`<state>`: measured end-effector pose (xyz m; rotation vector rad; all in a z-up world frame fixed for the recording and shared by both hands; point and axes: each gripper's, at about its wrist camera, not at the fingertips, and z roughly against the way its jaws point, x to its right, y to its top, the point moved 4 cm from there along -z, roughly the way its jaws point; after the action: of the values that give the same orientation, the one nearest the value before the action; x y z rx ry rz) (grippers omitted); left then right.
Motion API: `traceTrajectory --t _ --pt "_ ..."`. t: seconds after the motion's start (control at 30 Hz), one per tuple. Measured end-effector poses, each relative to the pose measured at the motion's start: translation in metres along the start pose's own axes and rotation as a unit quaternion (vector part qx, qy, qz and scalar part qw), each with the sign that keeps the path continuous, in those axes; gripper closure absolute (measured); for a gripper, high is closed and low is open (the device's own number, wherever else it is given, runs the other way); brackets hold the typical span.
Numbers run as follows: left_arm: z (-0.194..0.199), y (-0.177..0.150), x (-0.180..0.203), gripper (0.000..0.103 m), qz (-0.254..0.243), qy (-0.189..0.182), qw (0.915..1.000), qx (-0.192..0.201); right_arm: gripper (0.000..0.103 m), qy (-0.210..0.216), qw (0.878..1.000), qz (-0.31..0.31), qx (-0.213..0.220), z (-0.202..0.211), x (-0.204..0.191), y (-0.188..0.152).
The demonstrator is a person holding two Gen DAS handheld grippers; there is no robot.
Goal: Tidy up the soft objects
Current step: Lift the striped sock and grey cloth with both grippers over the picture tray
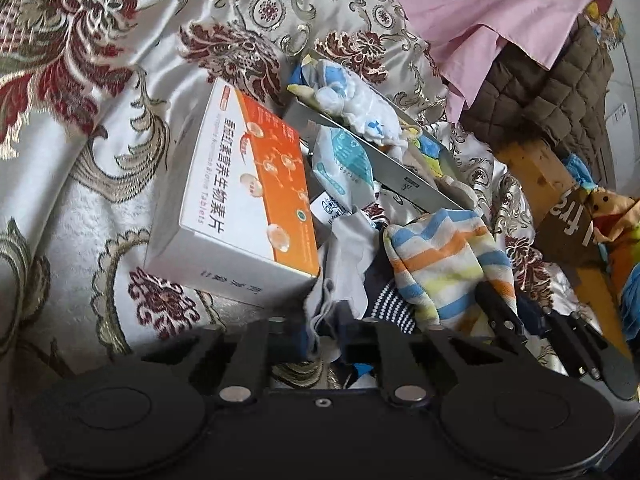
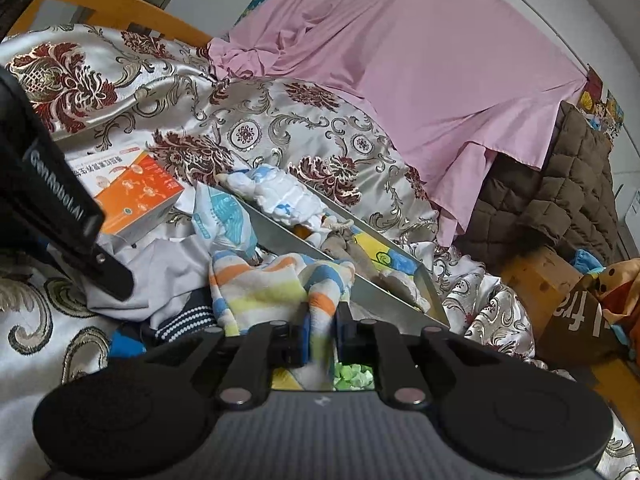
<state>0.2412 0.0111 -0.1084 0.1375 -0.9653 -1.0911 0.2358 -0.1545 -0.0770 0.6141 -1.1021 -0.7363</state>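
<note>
A cloth striped in orange, blue and yellow [image 2: 260,284] lies on the patterned bedspread, and my right gripper [image 2: 322,332] is shut on its near fold. From the left wrist, the same striped cloth [image 1: 440,256] shows with the right gripper [image 1: 492,300] at its lower right edge. Beside it lies a pale grey cloth [image 1: 344,248], and my left gripper [image 1: 326,340] is shut on a bunch of it. The right wrist view shows the left gripper [image 2: 116,284] coming in from the left onto the grey cloth [image 2: 160,264]. A dark blue cloth with white dots [image 1: 390,304] lies under both.
A grey tray [image 1: 400,172] behind the cloths holds white and blue soft items [image 1: 360,104]. An orange and white tablet box [image 1: 248,200] and a plastic packet [image 1: 344,160] lie to its left. A pink sheet [image 2: 400,60], a brown quilt [image 2: 560,200] and the wooden bed frame [image 2: 536,268] are on the right.
</note>
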Motion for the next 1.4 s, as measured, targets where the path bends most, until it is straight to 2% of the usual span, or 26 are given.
traceTrajectory --t 0.1,0.17,0.33,0.43,0.5,0.6,0.67,0.83,1.13,1.27,1.4 --pt "0.003 0.001 0.001 0.096 0.0 -0.001 1.0 0.008 0.076 0.0 1.0 -0.009 -0.004 -0.001 0.003 -0.001" --pt "0.006 0.0 0.001 0.097 0.0 -0.001 0.9999 0.012 0.062 0.002 1.0 -0.016 -0.004 0.0 0.005 0.0" --pt "0.013 -0.001 0.005 0.098 -0.011 -0.007 0.9997 0.021 0.056 0.02 0.999 -0.026 -0.006 0.0 0.005 -0.001" --pt "0.018 -0.003 0.011 0.098 -0.032 -0.009 0.999 0.028 0.049 0.033 0.999 -0.036 -0.018 -0.001 0.005 -0.002" --pt "0.022 -0.005 0.014 0.098 -0.048 -0.008 0.9982 0.033 0.048 0.036 0.998 -0.04 -0.028 -0.004 0.006 -0.003" --pt "0.029 -0.007 0.019 0.098 -0.067 -0.009 0.9968 0.041 0.054 0.04 0.997 -0.047 -0.04 -0.006 0.007 -0.005" --pt "0.034 -0.009 0.022 0.098 -0.077 -0.01 0.9959 0.047 0.076 0.038 0.997 -0.048 -0.046 -0.006 0.007 -0.007" --pt "0.052 -0.013 0.031 0.098 -0.11 -0.009 0.9917 0.067 0.09 0.037 0.997 -0.048 -0.042 0.002 0.008 -0.007" --pt "0.094 -0.018 0.053 0.098 -0.152 -0.026 0.982 0.109 0.092 0.014 0.997 -0.079 0.001 0.038 0.029 0.002" --pt "0.111 -0.014 0.062 0.098 -0.149 -0.037 0.9819 0.112 0.092 0.003 0.995 -0.099 0.032 0.058 0.043 0.007" --pt "0.123 -0.009 0.075 0.098 -0.171 -0.037 0.978 0.113 0.092 -0.004 0.992 -0.109 0.055 0.069 0.052 0.013"
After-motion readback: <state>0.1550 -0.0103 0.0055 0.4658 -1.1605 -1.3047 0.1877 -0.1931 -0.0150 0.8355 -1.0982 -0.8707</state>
